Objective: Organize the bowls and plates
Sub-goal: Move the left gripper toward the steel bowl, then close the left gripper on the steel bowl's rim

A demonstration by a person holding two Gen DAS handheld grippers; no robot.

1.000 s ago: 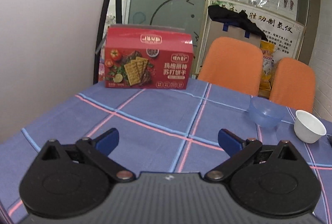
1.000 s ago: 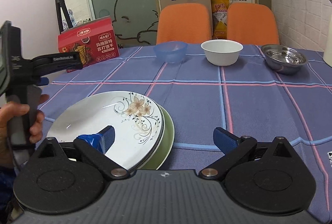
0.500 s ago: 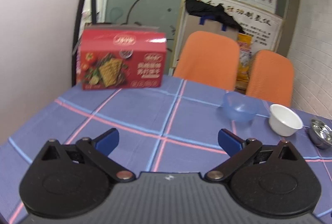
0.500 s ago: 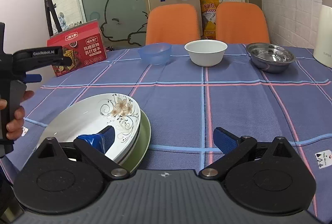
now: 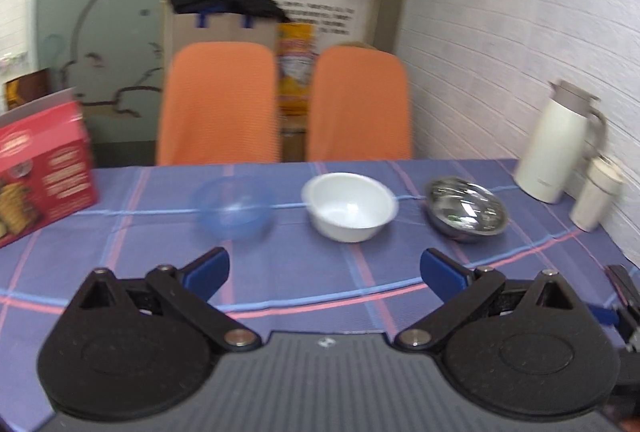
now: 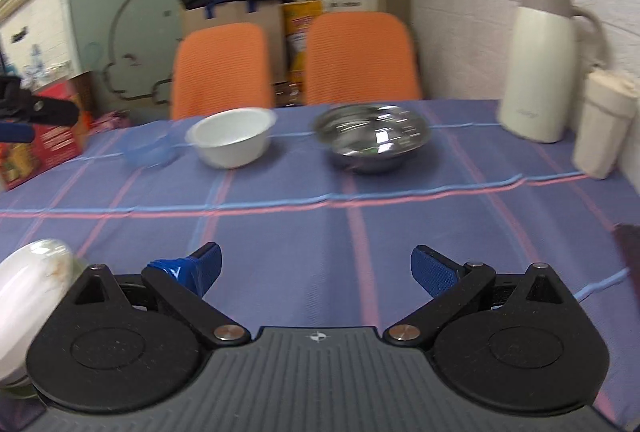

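Left gripper [image 5: 323, 266] spread, empty | right gripper [image 6: 316, 264] spread, empty | we had swung both rightward: translucent blue plastic bowl [image 5: 233, 207], white ceramic bowl [image 5: 350, 206], steel bowl [image 5: 465, 209] beyond our fingertips | stacked floral plates [image 6: 28, 286] left of right fingers | bowls next.

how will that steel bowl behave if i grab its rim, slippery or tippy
The steel bowl looks polished and mirror-bright, so the fingers may slip on it. It seems thin-walled, probably light. Its rounded underside suggests it could rock or tilt if pushed at the rim.

Blue bowl [image 5: 233, 207], white bowl [image 5: 350, 205], steel bowl [image 5: 465, 208] (all upright) abreast; plates [image 6: 30, 292] stacked
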